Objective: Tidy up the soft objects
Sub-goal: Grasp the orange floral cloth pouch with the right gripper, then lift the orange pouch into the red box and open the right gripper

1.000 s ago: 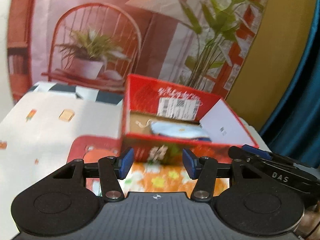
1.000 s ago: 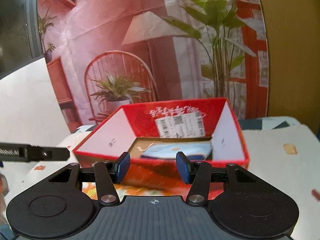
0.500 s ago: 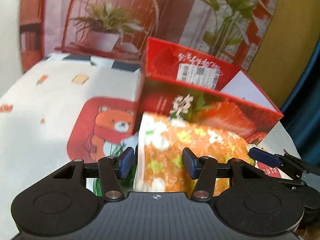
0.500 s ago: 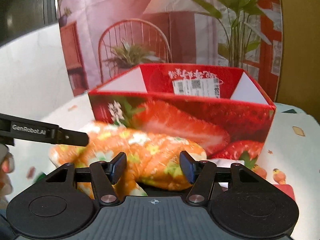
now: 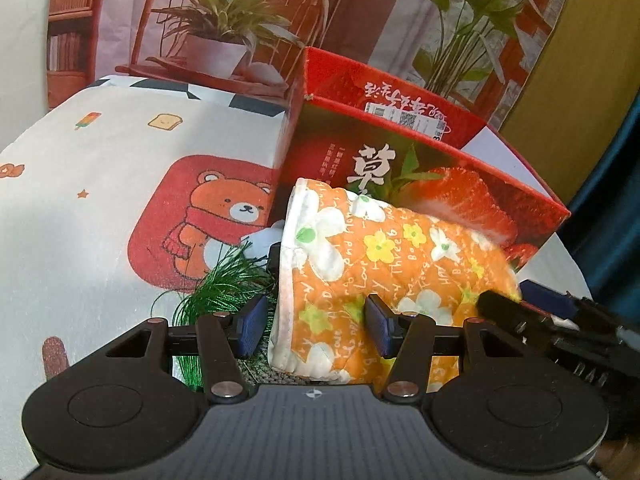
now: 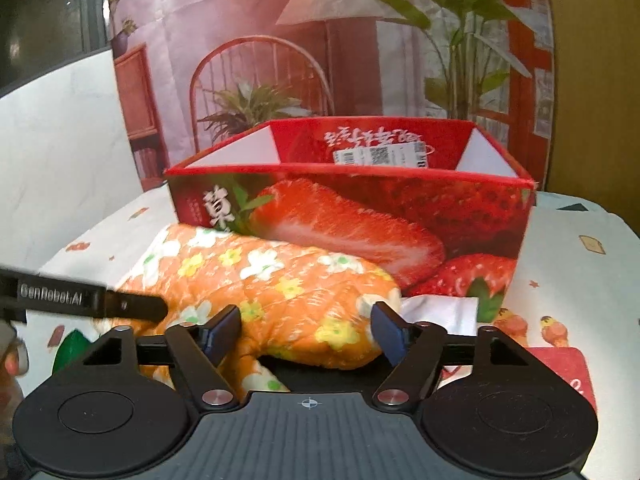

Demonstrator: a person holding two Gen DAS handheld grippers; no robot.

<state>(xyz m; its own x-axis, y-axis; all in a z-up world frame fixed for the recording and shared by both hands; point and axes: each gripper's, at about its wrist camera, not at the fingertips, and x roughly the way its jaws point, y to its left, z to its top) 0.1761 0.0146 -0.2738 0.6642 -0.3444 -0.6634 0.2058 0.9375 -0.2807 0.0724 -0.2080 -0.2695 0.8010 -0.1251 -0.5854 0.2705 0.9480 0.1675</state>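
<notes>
left gripper (image 5: 316, 326) jaws apart, straddling the near left end of the orange floral quilted piece (image 5: 384, 264) — blue pads either side of its white-trimmed edge, not visibly pressing the fabric. green tinsel-like tuft (image 5: 224, 292) at 9 o'clock of that pad, lying on the tablecloth (image 5: 100, 184); small white soft item (image 5: 266, 240) just beyond it, partly hidden, kind hard to tell. red bear print on the cloth (image 5: 216, 220) at 10 o'clock.

orange floral quilted piece lying on the table against the front wall of the red strawberry box (image 5: 440, 184), outside it, at 12 o'clock from both grippers. box open at top, flaps up, shipping label (image 6: 380, 156) on the far inner wall; contents not seen from this height.

right gripper (image 6: 308, 334) jaws apart too, spread round the rounded right end of the quilted piece — fabric between the pads, possibly brushing the left one, blurred there. white cloth scrap (image 6: 440, 308) at 2 o'clock, tucked at the foot of the box. left gripper's finger in the right wrist view at 9 o'clock, over the fabric. printed backdrop (image 6: 320, 40) with chair, lamp and plants behind, at 12 o'clock.
</notes>
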